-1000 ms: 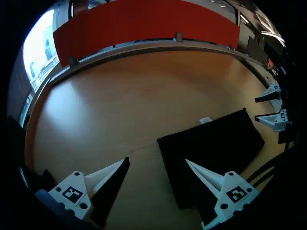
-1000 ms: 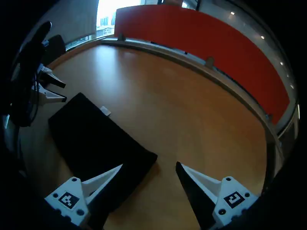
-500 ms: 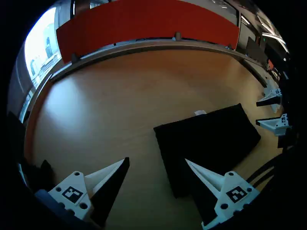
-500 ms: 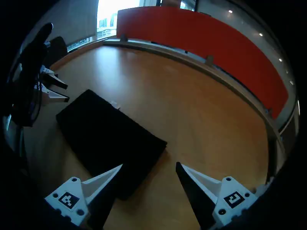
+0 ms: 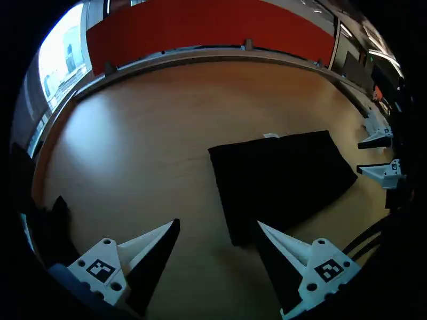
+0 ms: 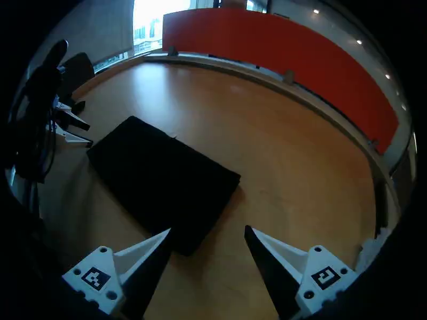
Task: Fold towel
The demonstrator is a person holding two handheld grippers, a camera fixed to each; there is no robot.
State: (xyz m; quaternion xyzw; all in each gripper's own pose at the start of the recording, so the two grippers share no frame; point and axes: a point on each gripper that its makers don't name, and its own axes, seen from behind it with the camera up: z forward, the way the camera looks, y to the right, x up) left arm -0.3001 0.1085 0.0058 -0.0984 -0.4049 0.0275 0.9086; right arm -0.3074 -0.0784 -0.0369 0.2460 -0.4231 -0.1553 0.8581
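Here, towel (image 5: 277,178) flat, lengthwise across tabletop (image 5: 160,133)

The left gripper view sits just behind the left tool (image 5: 217,222), low over the bench (image 5: 149,138), facing forward and down toward the far red partition (image 5: 213,26). The right gripper view rides the right tool (image 6: 208,229) likewise, from farther right. Both share the bench top, the partition and the towel (image 6: 160,176) lying near between them, and each catches the other tool at its edge.
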